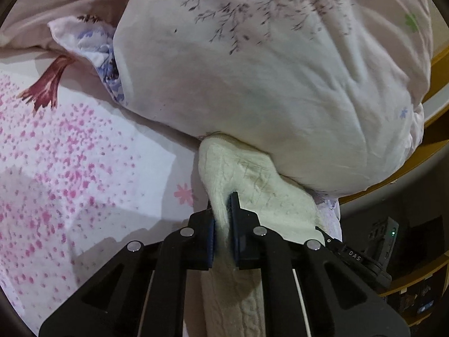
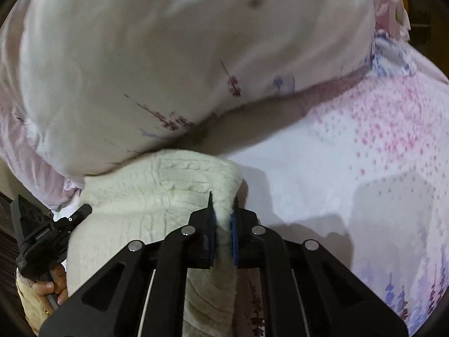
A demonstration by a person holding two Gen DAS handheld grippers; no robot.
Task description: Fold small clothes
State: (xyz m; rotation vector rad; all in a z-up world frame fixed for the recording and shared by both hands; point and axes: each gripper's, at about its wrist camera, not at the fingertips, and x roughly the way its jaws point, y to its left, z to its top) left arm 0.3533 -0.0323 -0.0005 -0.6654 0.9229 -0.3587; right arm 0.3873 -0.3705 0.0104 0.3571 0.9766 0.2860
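Pinching cream knit [image 1: 247, 185] between fingers [image 1: 235, 210]

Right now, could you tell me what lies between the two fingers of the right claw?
A bunched fold of the cream knit garment fills the gap of the right claw, pinched between its blue pads; the right wrist view shows it.

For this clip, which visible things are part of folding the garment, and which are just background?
Part of the job:
- cream cable-knit garment
- left gripper, shut on it
- right gripper, shut on it

Just lying about:
- large pale floral pillow
- pink-speckled white bedsheet
- yellow wooden shelf
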